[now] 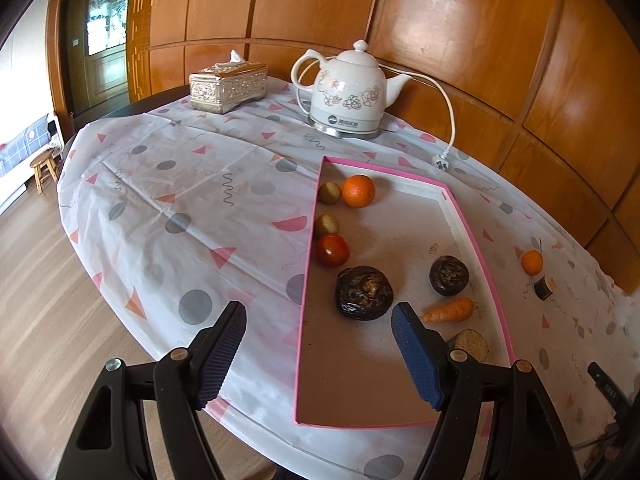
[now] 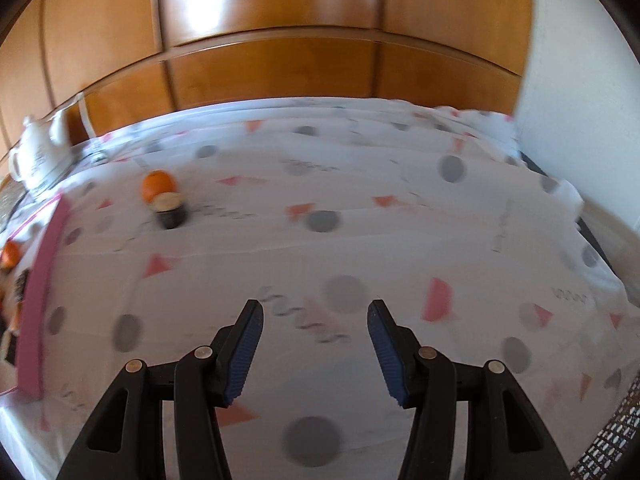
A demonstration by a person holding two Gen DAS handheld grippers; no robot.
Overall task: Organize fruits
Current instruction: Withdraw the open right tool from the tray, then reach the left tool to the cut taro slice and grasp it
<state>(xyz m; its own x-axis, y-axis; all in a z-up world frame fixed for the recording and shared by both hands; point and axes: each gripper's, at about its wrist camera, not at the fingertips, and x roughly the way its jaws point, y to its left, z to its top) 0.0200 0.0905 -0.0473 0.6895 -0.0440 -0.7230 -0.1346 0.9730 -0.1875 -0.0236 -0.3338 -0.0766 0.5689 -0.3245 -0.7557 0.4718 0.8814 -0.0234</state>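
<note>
Fig.: most produce already sits in my shallow pink-rimmed tray (image 1: 460, 204): large orange (image 1: 359, 191), red tomato (image 1: 333, 250), orange carrot (image 1: 450, 311), etc. Left to do, I judge: small orange mandarin (image 2: 157, 185) touching a dark cut stub (image 2: 171, 211) on the patterned-cloth surface (image 2: 360, 240). Left tongs (image 1: 319, 323) & right tongs (image 2: 315, 322) both released, empty, angled down.
</note>
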